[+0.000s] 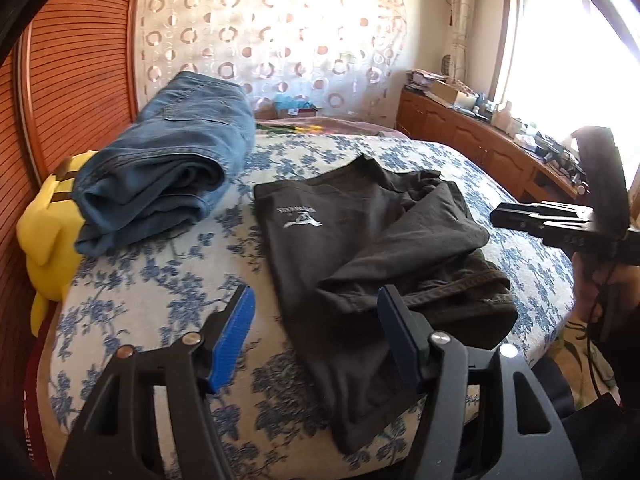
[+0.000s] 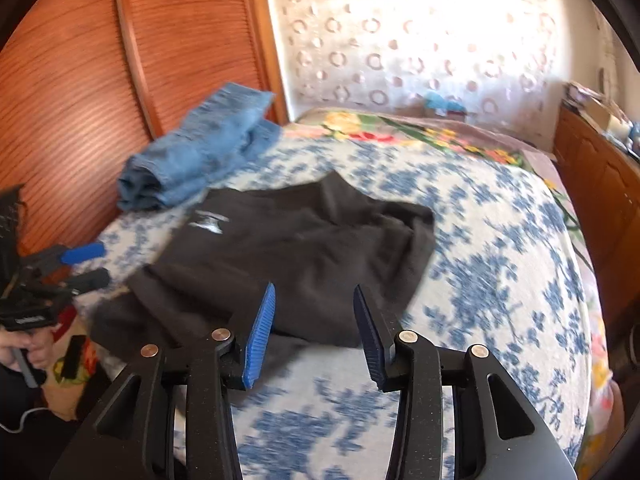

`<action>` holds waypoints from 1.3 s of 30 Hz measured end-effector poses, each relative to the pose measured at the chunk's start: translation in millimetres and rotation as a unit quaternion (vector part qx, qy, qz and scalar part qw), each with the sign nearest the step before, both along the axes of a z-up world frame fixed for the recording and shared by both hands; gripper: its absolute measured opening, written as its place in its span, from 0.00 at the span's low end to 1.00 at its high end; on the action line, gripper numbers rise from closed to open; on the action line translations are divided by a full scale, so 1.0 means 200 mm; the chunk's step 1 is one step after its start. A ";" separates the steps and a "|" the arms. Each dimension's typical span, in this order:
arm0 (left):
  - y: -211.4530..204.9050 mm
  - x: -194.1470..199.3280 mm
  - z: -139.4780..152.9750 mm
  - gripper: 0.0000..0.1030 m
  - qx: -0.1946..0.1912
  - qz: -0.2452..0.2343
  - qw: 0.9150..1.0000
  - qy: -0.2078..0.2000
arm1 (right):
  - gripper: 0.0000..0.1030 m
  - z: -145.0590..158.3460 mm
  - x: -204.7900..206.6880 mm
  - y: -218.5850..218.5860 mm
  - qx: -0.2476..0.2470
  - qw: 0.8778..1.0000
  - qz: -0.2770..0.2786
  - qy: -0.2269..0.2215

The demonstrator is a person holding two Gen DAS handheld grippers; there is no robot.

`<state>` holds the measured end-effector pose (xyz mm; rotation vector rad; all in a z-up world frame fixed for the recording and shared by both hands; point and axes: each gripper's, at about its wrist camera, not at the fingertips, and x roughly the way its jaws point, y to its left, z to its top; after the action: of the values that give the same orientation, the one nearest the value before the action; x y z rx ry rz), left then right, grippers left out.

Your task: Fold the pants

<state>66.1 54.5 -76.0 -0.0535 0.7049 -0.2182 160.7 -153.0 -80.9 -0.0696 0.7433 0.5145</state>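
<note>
- At centre frame in the left wrist view, the black pants (image 1: 372, 232) lie on the blue-flowered bedspread (image 1: 160, 280), doubled over at least once: one panel with a small white logo lies flat, and a second layer is laid slantwise over it, its stitched hem towards the lower right.
- The bundle is loose rather than squared. Its edges do not line up, and a corner sticks out at the top. Judged from this, the fold is part done and still wants a further fold or a straightening.
- At upper left of the same view, a pair of blue jeans (image 1: 168, 160) rests in a compact folded stack against a yellow plush toy (image 1: 48, 232) and the wooden headboard (image 1: 80, 60); this item appears finished.
- At the bottom of the frame, the left gripper (image 1: 316, 320) stands with its jaws apart. The near edge of the black pants lies between them, but the pads do not press on the cloth, so nothing is held.
- In the right wrist view, which is blurred, the right gripper (image 2: 315, 316) is likewise released, its jaws parted and empty just in front of the near edge of the pants.
- At the lower left edge of that view, a hand (image 2: 24, 352) grips the handle of the left gripper beside the bed.
- Remaining, as a judgement: take hold of an edge again, close the last fold, and flatten the result.
</note>
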 end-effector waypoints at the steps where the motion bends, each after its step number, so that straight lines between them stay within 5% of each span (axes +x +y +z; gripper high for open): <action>1: -0.01 0.01 -0.01 0.57 0.000 -0.003 1.000 0.003 | 0.41 -0.02 0.01 -0.01 -0.004 1.000 -0.005 0.003; 17: -0.08 0.04 -0.10 0.52 0.015 -0.013 0.999 0.031 | 0.41 -0.22 0.08 -0.04 -0.009 0.999 -0.025 0.037; 25: -0.09 0.05 -0.09 0.37 0.012 -0.019 0.999 0.029 | 0.41 -0.23 0.06 -0.05 -0.007 0.999 -0.019 0.034; 29: -0.11 0.06 -0.09 0.32 0.014 -0.026 0.999 0.030 | 0.29 -0.22 0.04 -0.01 -0.026 0.999 -0.018 0.015; 33: -0.13 0.07 -0.10 0.20 0.017 -0.030 0.999 0.033 | 0.05 -0.23 0.04 0.00 -0.030 0.999 -0.004 0.016; 39: -0.14 0.02 -0.01 0.10 0.004 -0.046 0.999 0.009 | 0.01 -0.20 0.03 -0.02 0.006 1.000 0.010 0.016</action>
<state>69.7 26.5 -78.2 -0.0152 0.7276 -0.3033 167.5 -157.5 -120.2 -0.0574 0.7712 0.5404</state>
